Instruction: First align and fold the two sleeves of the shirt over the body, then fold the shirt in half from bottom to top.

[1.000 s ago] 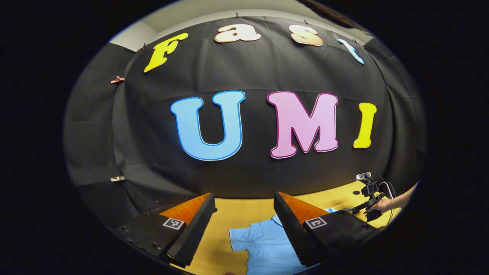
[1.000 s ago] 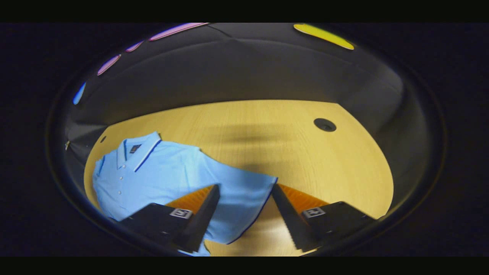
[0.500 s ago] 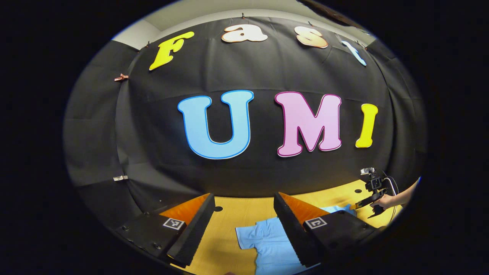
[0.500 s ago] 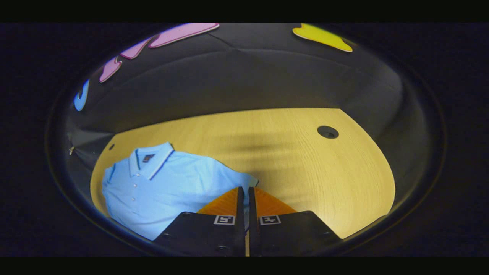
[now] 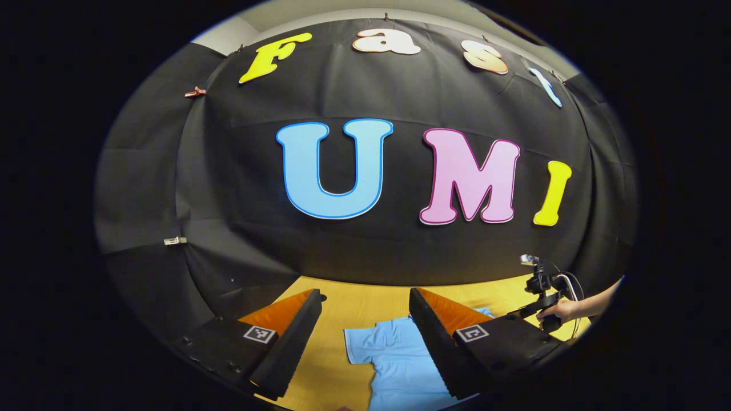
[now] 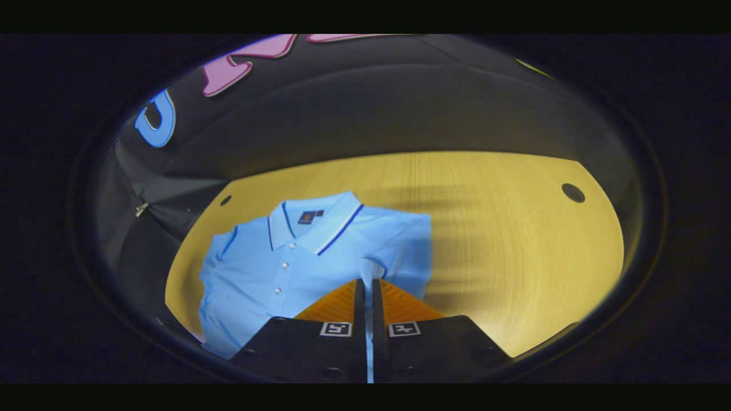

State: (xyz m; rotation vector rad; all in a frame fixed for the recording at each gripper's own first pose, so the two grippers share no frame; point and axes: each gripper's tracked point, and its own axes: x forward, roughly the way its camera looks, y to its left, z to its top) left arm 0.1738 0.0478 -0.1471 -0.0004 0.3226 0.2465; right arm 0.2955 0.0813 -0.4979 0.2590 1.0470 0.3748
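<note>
A yellow wooden table carries the light blue shirt. Right gripper pinches its sleeve; left gripper gapes above.

We see our left hand-held gripper: black blocks with square coded markers, screws, and ridged wedge fingers.
</note>
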